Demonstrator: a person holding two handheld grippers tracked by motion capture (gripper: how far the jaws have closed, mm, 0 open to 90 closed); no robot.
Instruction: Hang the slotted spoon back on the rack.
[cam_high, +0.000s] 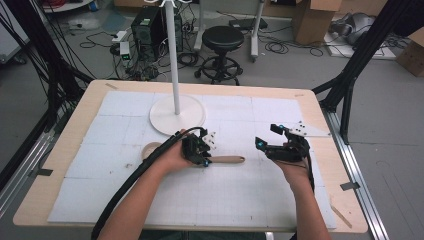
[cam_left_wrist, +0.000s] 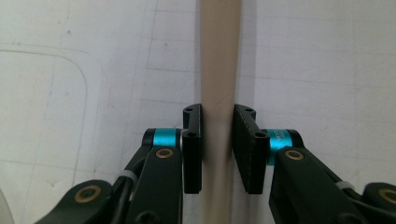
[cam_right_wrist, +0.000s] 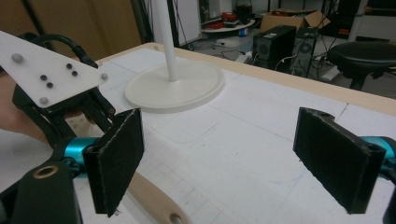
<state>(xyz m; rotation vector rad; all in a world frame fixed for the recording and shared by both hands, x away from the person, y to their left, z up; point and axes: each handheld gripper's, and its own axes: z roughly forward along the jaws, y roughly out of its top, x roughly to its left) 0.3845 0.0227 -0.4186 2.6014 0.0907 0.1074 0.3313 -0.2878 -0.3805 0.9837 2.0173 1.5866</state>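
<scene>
Wooden spoon (cam_high: 220, 160) lies on the white mat (cam_high: 120, 125). Left gripper (cam_left_wrist: 217, 149) squeezes its handle tight. Right gripper (cam_right_wrist: 233, 154) hangs wide open, holding nothing.

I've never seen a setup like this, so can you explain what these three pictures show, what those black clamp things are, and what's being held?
A person sits at a table holding a hand-operated two-jaw gripper in each hand. One picture looks down from above; the other two come from cameras riding on each gripper. The left gripper is shut on the handle of a wooden spoon lying on the white mat. The right gripper hangs open beside it, holding nothing. Behind them stands a white stand with a round base and upright pole.
</scene>
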